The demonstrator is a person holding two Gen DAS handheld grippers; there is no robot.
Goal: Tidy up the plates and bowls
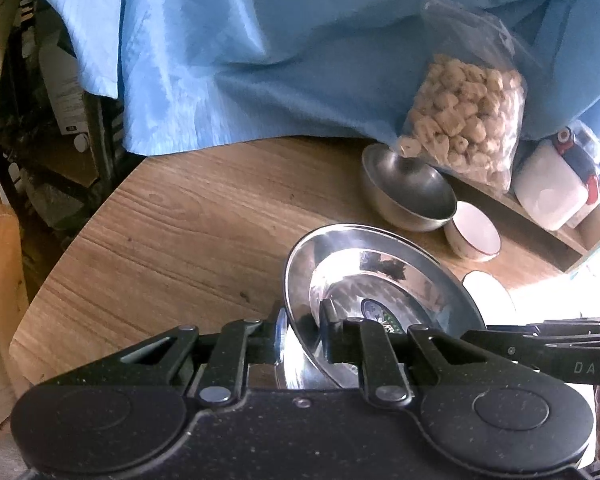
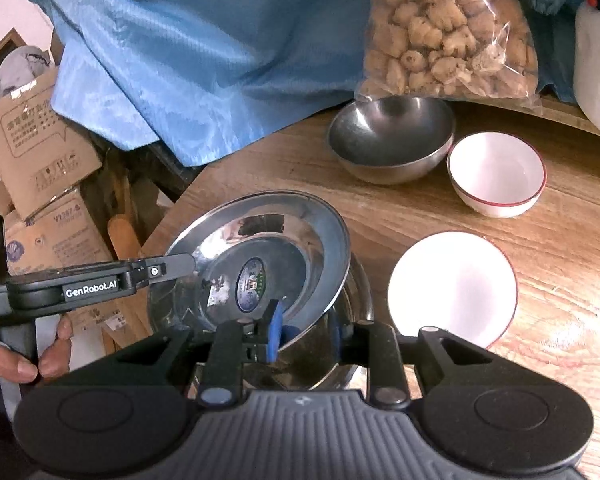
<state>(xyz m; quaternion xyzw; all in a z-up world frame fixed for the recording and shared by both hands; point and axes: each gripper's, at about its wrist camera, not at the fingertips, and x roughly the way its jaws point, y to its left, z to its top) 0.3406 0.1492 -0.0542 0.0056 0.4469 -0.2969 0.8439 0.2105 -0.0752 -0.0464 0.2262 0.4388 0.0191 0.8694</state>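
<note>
A shiny steel plate (image 1: 380, 276) with a round sticker is tilted above another steel dish (image 2: 340, 344) on the wooden table (image 1: 180, 220). My left gripper (image 1: 304, 332) is shut on the plate's near rim. In the right wrist view the plate (image 2: 268, 248) is held at its left rim by the left gripper (image 2: 180, 266). My right gripper (image 2: 306, 332) is open, its blue-padded fingers either side of the plate's near edge. A steel bowl (image 2: 392, 140), a white bowl with a red rim (image 2: 496, 172) and a white plate (image 2: 452, 284) sit on the table.
A blue cloth (image 1: 260, 48) hangs behind the table. A clear bag of beige snacks (image 2: 448, 28) leans over the steel bowl. A white jug (image 1: 548, 188) stands at the right. Cardboard boxes (image 2: 40, 152) lie beyond the table's left edge.
</note>
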